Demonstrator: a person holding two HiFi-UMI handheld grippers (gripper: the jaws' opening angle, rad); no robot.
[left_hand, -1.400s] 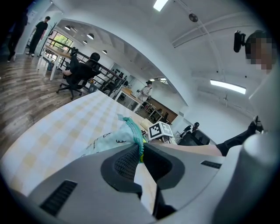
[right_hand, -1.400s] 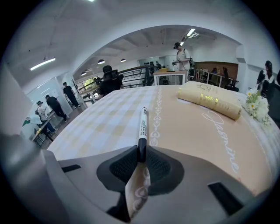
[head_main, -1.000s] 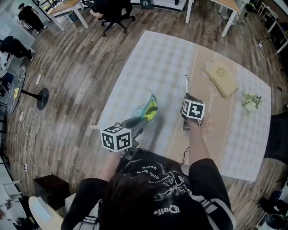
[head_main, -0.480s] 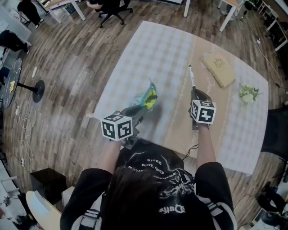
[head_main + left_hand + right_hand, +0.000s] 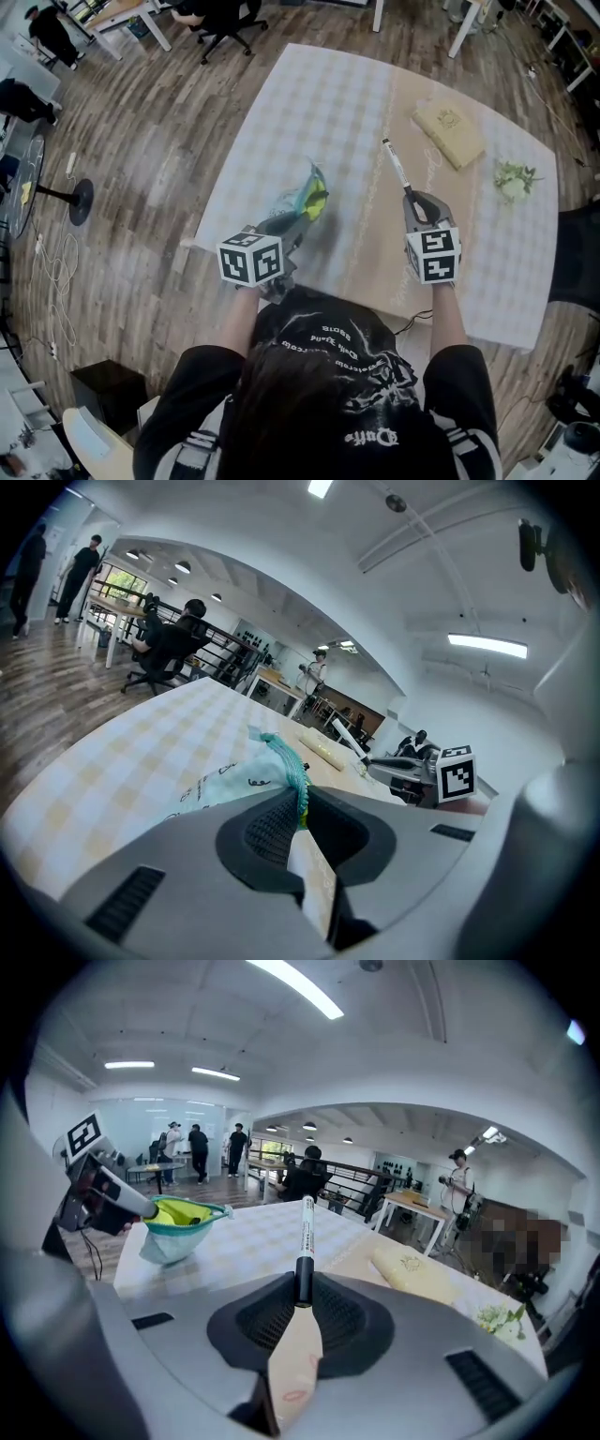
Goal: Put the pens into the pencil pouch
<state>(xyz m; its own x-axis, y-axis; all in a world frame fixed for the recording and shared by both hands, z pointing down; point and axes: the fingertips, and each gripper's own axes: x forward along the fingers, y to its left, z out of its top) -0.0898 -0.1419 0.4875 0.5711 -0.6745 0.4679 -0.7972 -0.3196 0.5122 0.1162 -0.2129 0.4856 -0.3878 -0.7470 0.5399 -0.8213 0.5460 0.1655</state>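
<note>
A light blue pencil pouch (image 5: 302, 201) with a teal zip and a yellow-green inside lies on the checked tablecloth (image 5: 328, 103). My left gripper (image 5: 284, 232) is shut on its near edge, and the pouch (image 5: 230, 780) bunches up just beyond the jaws (image 5: 298, 808). My right gripper (image 5: 413, 200), to the right and above the table, is shut on the black end of a white pen (image 5: 397, 169). The pen (image 5: 306, 1237) sticks straight out past the jaws (image 5: 302, 1290). From there the pouch's mouth (image 5: 178, 1218) gapes open at the left.
A tan book (image 5: 451, 132) and a small flower sprig (image 5: 512, 180) lie at the table's far right. An office chair (image 5: 223, 17) and a round stand base (image 5: 80, 201) are on the wooden floor beyond the table. People stand far off in the room.
My right gripper has risen and moved right with the pen, rolling so the pen now slants up-left. The left gripper and pouch have stayed put.
</note>
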